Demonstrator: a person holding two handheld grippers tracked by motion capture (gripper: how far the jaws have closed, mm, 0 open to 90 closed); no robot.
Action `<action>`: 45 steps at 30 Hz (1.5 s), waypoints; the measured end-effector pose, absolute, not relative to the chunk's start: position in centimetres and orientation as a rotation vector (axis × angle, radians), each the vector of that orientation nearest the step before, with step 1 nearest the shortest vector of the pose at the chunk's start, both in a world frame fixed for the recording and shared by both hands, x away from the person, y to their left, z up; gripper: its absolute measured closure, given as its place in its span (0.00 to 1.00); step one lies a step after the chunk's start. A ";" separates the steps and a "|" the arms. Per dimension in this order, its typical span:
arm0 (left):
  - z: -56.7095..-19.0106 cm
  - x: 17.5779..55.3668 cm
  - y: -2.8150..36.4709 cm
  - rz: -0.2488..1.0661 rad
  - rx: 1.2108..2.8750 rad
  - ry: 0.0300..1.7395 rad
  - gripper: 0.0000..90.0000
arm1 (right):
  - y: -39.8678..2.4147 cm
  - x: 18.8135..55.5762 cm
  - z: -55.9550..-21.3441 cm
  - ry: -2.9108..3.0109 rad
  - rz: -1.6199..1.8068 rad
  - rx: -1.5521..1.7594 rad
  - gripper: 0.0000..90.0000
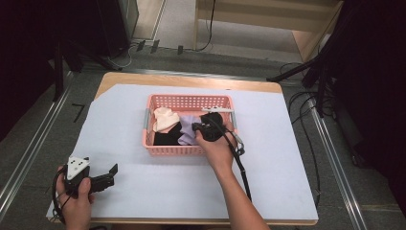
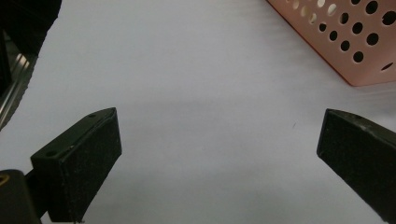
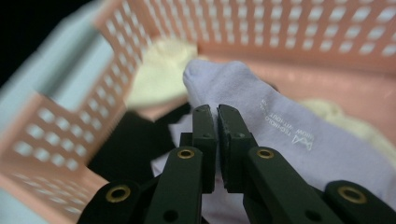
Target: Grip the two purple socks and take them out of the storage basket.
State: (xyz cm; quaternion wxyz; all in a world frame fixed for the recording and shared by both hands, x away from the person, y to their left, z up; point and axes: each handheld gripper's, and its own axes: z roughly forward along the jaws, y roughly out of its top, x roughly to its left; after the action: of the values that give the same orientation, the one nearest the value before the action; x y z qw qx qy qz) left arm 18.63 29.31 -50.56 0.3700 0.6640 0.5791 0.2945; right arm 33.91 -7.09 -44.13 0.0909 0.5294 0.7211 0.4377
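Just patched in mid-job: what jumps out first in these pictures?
The pink perforated basket at the table's middle, stuffed with socks: a lilac sock, a cream one and a black one. The right gripper is down inside it, jaws closed together over the lilac sock. The left gripper rests open on the white sheet near the table's front left corner.

I count one pink basket [image 1: 189, 103] on the desk [image 1: 143, 191] — inside it one lilac sock [image 3: 280, 135], one cream sock [image 1: 164, 119] and one black garment [image 1: 167, 138] — and my two grippers.
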 end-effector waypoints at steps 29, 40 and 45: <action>-50.6 18.7 29.3 0.753 1.715 1.475 0.01 | -9.0 35.4 -46.4 2.107 0.817 1.622 0.55; -50.6 18.7 29.2 0.763 1.711 1.485 0.10 | -8.7 35.8 -47.0 2.154 0.743 1.604 0.74; -50.6 18.7 29.2 0.766 1.713 1.484 0.12 | -10.0 35.7 -46.7 2.135 0.873 1.658 0.90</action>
State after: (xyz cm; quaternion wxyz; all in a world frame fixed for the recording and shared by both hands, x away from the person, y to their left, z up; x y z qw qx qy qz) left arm 18.67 29.22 -50.58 0.3659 0.6663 0.5773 0.2979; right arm 35.71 -10.00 -46.66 0.1498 0.5770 0.7431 0.3038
